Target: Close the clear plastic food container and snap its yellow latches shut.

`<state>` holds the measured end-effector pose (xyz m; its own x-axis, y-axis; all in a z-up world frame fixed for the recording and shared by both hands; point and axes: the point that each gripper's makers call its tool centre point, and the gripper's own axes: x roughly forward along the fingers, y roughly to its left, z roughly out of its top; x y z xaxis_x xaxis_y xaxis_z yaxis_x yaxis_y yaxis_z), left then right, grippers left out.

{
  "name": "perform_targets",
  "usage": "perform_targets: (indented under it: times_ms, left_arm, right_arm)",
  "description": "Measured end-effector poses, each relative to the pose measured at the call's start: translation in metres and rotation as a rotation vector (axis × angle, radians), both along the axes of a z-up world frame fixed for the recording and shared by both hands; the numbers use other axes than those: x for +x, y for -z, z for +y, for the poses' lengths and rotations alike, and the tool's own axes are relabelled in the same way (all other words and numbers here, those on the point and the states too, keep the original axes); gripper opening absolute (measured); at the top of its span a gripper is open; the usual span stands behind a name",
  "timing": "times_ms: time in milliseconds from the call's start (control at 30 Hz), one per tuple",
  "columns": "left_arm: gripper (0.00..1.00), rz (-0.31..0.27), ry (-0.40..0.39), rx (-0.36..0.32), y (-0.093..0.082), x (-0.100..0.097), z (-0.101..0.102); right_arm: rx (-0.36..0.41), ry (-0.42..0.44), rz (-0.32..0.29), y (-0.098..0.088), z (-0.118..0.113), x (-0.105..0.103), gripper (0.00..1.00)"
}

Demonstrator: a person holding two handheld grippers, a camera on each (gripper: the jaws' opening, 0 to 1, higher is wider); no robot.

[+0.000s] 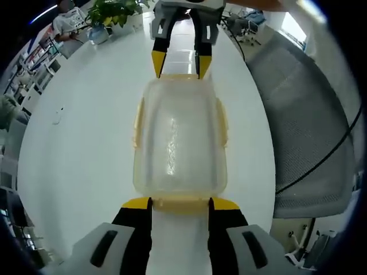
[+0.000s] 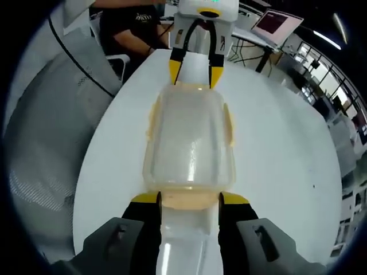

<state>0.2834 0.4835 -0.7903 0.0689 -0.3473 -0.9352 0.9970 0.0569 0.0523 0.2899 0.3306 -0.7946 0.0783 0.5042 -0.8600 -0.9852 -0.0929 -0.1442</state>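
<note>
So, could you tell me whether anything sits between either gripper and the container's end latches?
Nothing visible does. The left gripper already has its jaw tips at the near yellow latch of the clear container, and the right gripper sits likewise at the opposite end latch. The white table around it is bare.

A round white glossy table [image 1: 86,143] fills the foreground. A grey mesh office chair [image 1: 304,132] stands beside it. A green leafy potted plant [image 1: 112,11] and an open laptop [image 2: 275,23] occupy the far edges.
</note>
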Motion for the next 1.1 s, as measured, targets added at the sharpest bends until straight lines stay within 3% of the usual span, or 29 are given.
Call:
perform_targets:
  times_ms: [500, 900, 1100]
  left_arm:
    - [0.33, -0.022, 0.008, -0.001, -0.021, -0.002, -0.025]
    - [0.33, -0.009, 0.024, -0.004, -0.030, -0.008, -0.067]
    - [0.33, -0.022, 0.028, -0.008, -0.031, -0.002, -0.088]
  right_arm:
    - [0.012, 0.014, -0.021, -0.020, -0.025, 0.001, 0.35]
    - [0.004, 0.024, -0.008, -0.028, -0.064, -0.003, 0.35]
    - [0.004, 0.041, 0.001, -0.028, -0.087, -0.002, 0.35]
